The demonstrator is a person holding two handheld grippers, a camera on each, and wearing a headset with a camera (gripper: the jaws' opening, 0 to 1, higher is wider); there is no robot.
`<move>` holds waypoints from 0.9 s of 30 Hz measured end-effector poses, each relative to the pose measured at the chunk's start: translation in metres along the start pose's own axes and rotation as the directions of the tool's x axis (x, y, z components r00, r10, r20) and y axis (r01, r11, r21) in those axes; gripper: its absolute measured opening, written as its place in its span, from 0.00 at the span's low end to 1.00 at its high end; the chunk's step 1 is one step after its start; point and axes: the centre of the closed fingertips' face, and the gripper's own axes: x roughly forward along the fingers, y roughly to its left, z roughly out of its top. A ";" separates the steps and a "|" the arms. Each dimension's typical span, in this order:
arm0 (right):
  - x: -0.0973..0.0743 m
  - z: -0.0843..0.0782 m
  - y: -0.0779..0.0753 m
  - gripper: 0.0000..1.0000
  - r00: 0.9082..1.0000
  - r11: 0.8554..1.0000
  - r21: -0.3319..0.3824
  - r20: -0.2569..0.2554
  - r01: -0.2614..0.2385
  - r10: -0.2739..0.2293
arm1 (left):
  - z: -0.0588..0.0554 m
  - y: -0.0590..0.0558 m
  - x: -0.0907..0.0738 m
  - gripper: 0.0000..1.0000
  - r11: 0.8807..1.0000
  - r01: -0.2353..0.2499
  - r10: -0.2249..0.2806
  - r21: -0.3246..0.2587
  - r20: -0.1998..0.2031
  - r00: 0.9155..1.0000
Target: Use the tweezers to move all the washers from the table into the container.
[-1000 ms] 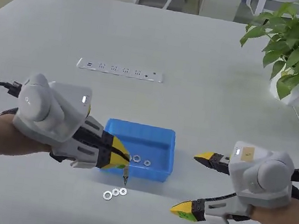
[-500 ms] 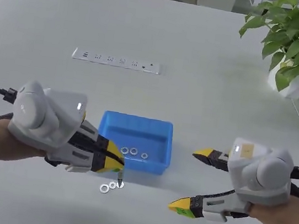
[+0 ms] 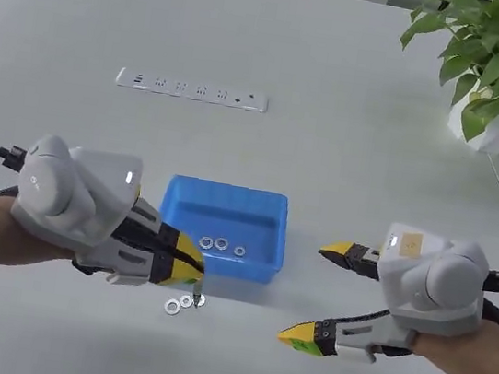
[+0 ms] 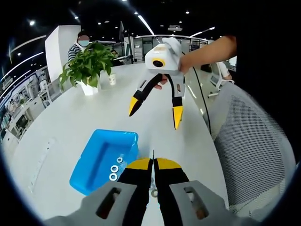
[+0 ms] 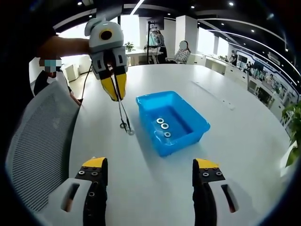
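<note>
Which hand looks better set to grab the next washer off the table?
Left, I'd say. The left gripper is shut on the tweezers, their tips down at the washers beside the container. The right gripper is open, empty and off to the side.

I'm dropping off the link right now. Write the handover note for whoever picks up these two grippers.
Left gripper: shut on the tweezers, whose tips are down at the loose washers on the table, just outside the near wall of the blue container.
Right gripper: open and empty, to the container's right.
Done: three washers lie inside the container.
Left: three loose washers in a row. I cannot tell whether the tweezers pinch one yet.
</note>
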 end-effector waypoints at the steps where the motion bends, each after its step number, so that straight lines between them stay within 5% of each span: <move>1: 0.000 0.000 0.000 0.74 1.000 1.000 0.000 0.000 0.000 0.000 | 0.001 0.000 0.000 0.06 1.000 0.000 0.000 -0.004 0.004 1.000; 15: 0.002 0.001 0.002 0.73 1.000 1.000 -0.003 0.001 -0.014 0.014 | 0.000 0.000 0.001 0.06 1.000 0.006 -0.006 0.001 0.003 1.000; 27: 0.014 0.021 0.022 0.62 0.995 0.992 -0.087 0.051 -0.086 0.091 | -0.002 0.003 -0.001 0.06 1.000 0.008 -0.008 0.000 -0.010 1.000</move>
